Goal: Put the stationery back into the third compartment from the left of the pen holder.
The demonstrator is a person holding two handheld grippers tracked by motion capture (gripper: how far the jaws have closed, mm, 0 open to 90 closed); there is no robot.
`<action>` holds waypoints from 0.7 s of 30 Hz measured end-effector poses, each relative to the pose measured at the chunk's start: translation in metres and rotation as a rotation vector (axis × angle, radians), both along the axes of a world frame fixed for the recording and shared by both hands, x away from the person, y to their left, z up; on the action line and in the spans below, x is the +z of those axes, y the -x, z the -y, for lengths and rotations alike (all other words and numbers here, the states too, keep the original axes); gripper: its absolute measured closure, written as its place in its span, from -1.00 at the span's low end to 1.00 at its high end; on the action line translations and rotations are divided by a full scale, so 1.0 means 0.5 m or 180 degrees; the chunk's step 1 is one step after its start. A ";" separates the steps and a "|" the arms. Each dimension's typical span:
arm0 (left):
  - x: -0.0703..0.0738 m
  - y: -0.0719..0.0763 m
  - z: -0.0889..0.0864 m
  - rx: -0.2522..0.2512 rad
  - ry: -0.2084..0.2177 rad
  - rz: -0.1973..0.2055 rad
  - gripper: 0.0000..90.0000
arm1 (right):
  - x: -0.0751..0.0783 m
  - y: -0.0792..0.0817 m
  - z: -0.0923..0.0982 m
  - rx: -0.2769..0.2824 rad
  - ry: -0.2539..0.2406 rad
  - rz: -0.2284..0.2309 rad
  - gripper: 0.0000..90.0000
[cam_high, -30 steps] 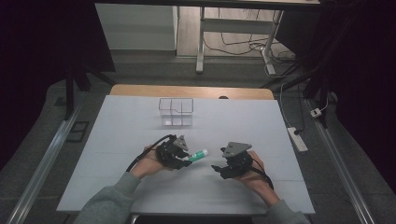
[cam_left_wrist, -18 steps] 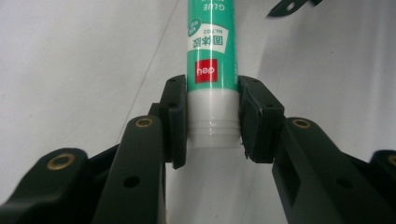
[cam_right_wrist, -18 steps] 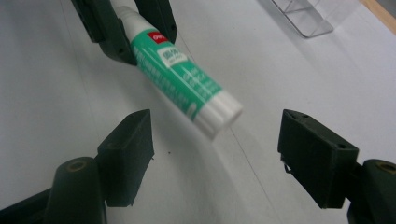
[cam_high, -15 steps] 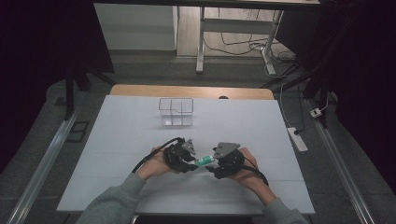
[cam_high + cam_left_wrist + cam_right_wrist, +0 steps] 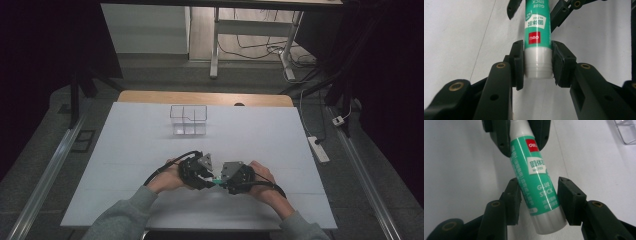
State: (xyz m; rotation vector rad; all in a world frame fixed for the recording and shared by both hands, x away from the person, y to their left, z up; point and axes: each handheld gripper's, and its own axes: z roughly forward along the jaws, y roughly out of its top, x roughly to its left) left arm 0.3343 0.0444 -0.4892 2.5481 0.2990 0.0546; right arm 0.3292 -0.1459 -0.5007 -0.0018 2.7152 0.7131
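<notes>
left gripper (image 5: 537,66) pinches white cap end of glue stick (image 5: 537,30) | right gripper (image 5: 539,201) jaws just closing round the green barrel, seemingly touching, grip not sure | stick bridges both grippers above table (image 5: 310,145) | light, stiff, smooth plastic, may slip; hold barrel squarely mid-label
</notes>
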 end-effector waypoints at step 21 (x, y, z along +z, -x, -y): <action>0.015 -0.020 -0.062 0.0837 0.0602 0.0151 -0.24 | 0.009 -0.013 0.030 -0.0296 -0.0423 0.0008 0.45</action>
